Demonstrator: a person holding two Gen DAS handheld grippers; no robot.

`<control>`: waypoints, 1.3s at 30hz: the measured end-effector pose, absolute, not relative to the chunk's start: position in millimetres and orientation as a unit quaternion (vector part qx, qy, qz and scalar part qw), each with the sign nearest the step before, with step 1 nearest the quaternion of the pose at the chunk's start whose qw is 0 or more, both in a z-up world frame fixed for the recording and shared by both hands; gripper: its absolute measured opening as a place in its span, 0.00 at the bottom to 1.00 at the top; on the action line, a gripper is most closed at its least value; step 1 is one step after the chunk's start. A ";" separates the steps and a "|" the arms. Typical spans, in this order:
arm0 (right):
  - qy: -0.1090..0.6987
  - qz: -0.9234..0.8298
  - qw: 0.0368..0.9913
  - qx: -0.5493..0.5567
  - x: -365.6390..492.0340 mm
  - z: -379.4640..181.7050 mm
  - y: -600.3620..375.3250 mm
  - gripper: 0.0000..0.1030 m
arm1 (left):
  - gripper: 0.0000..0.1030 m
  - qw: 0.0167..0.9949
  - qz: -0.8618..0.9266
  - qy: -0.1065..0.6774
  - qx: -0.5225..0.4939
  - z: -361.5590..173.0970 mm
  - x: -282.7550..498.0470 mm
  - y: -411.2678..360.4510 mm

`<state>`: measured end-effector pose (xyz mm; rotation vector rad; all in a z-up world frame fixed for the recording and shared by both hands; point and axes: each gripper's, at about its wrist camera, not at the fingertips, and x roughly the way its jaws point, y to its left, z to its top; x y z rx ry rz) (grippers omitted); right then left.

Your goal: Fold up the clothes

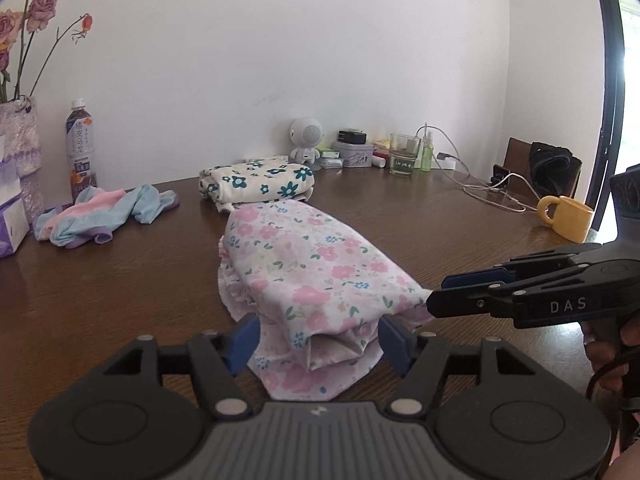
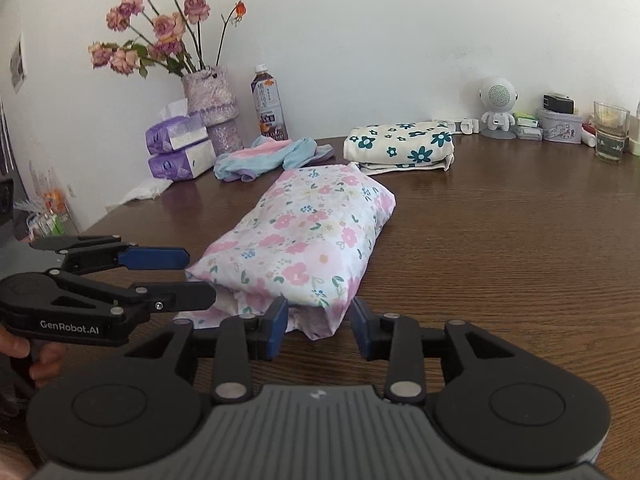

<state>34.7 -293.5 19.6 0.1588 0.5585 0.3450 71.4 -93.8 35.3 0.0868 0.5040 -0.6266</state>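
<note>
Both our grippers, left gripper and right gripper, gape wide around the pink floral garment's near end. It lies folded narrow before the folded blue-flowered garment; we judge another fold needs both near corners pinched.

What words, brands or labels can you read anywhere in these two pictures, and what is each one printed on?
"DAS": on the side of the right hand-held gripper, seen from the left wrist.
"GenRobot.AI": on the side of the left hand-held gripper, seen from the right wrist.
Tea bottle: label has printed characters, too small and blurred to read.
Tissue packs and grey tin: any print is unreadable.
</note>
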 end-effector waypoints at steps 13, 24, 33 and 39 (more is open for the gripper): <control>0.284 0.136 0.927 0.202 89.7 11.9 -319.3 0.49 | 0.83 0.921 -0.242 0.297 -0.073 37.3 120.1 -100.1; 0.317 0.166 0.906 0.225 103.4 -4.7 -316.6 0.26 | 0.40 0.898 -0.249 0.341 -0.122 12.5 142.4 -86.9; 0.334 0.158 0.896 0.246 145.6 0.1 -323.5 0.32 | 0.32 0.896 -0.252 0.347 -0.119 20.3 171.4 -89.1; 0.321 0.159 0.900 0.246 154.6 7.0 -326.8 0.29 | 0.61 0.894 -0.256 0.344 -0.126 31.7 187.1 -89.6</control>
